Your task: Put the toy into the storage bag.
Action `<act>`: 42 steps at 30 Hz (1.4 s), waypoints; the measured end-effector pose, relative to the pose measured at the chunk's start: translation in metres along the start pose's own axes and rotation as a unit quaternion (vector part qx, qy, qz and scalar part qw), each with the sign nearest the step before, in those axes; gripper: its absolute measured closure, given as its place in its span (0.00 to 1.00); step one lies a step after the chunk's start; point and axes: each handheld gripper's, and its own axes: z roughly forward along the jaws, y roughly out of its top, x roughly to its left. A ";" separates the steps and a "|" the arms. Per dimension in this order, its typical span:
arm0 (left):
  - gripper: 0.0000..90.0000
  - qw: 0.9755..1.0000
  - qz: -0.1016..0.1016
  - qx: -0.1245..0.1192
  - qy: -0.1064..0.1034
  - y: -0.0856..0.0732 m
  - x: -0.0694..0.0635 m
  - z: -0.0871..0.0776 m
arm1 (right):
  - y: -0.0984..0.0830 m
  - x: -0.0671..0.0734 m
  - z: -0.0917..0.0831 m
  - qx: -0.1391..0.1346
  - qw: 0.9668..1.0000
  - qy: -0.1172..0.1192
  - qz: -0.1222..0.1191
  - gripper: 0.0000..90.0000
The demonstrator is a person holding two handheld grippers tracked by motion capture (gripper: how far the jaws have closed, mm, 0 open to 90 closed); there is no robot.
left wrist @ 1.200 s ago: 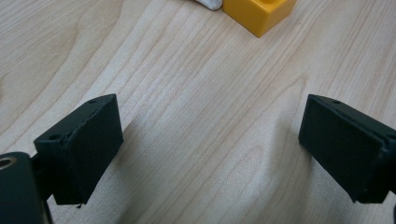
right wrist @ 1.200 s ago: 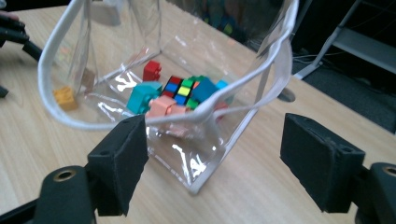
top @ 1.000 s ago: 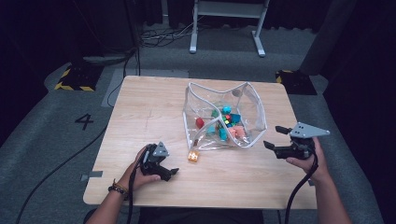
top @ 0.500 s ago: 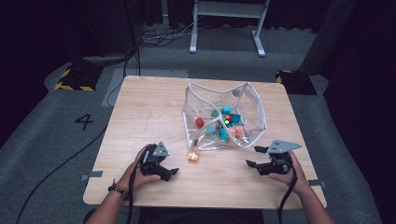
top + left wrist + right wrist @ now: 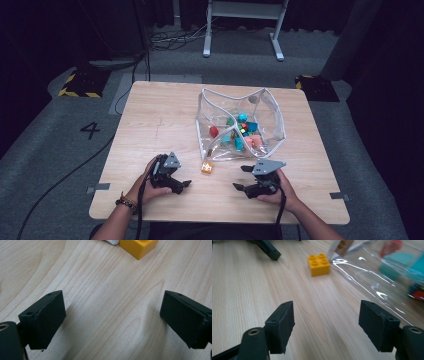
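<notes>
I see a wooden bench [image 5: 150, 115] from above, with my two hand-held grippers low over its near edge. The left gripper [image 5: 186, 184] sits at near left, its jaws wide apart over bare wood, holding nothing. The right gripper [image 5: 239, 179] is at near right, pointing left; its jaws have just been closing a little, yet they stand open and empty, with only bench between them. A yellow brick [image 5: 207, 167] lies studs up on the bench between the two grippers, a little farther away than both and touching neither. Just behind it, touching or nearly so, a clear bag [image 5: 270, 107] rests near the middle of the bench, holding a jumble of red, teal and pink bricks [image 5: 239, 134].
</notes>
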 end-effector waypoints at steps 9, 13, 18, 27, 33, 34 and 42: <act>0.07 1.000 0.000 0.000 0.000 0.000 0.000 0.000 | 0.024 0.026 0.046 0.023 0.998 0.005 -0.053 0.31; 0.07 1.000 0.000 0.000 0.000 0.000 0.000 0.000 | 0.037 0.028 0.063 0.020 0.998 -0.003 -0.057 0.31; 0.07 1.000 0.002 0.001 0.001 0.000 0.000 0.000 | 0.048 0.027 0.075 0.013 0.998 -0.011 -0.061 0.31; 0.07 1.000 0.001 0.000 0.001 0.000 0.000 0.000 | 0.051 0.015 0.090 0.026 0.997 -0.010 -0.067 0.36; 0.07 1.000 0.002 0.000 0.001 0.000 0.000 0.000 | 0.051 0.011 0.099 0.036 0.998 0.016 -0.057 0.44; 0.07 1.000 0.002 0.001 0.001 0.000 0.000 0.000 | 0.051 0.010 0.100 0.036 0.997 0.032 -0.054 0.54; 0.07 1.000 0.002 0.001 0.001 0.000 0.000 0.000 | 0.049 0.012 0.095 0.038 0.997 0.049 -0.053 0.66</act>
